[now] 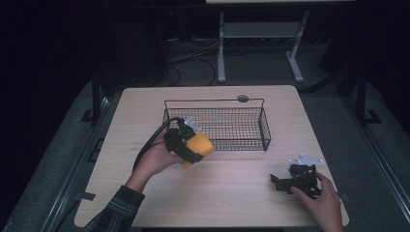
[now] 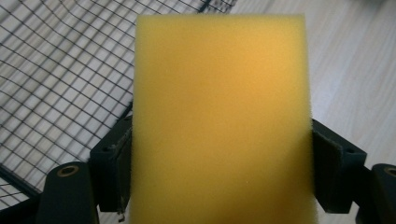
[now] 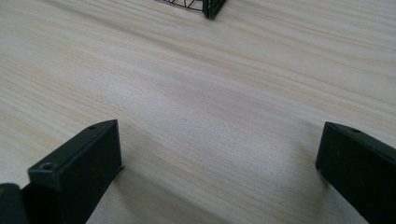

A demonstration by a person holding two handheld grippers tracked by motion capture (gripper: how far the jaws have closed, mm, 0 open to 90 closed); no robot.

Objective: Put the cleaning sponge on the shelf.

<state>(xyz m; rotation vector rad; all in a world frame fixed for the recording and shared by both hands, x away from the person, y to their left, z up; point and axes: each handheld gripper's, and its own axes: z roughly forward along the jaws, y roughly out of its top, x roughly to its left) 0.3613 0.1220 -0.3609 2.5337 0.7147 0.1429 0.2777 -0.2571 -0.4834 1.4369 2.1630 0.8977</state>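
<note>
While the table (image 1: 145, 111) carries a black wire basket (image 1: 263, 126) at its centre, the left tongs (image 1: 196, 145) hold a yellow sponge (image 1: 200, 143) at the basket's near-left corner, roughly 7 o'clock from its middle. Jaws clamp the sponge's two sides; its long axis runs out along them toward the mesh. The basket opening lies at about 1 o'clock from the left tongs, the nearer pair. Right tongs (image 3: 219, 158) stand open and empty on the table at 4 o'clock. No legible writing.

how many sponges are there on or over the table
1. The yellow sponge is clamped in the left gripper, held at the near left corner of the wire basket. The basket's mesh floor looks bare, and none shows by the right gripper.
</note>
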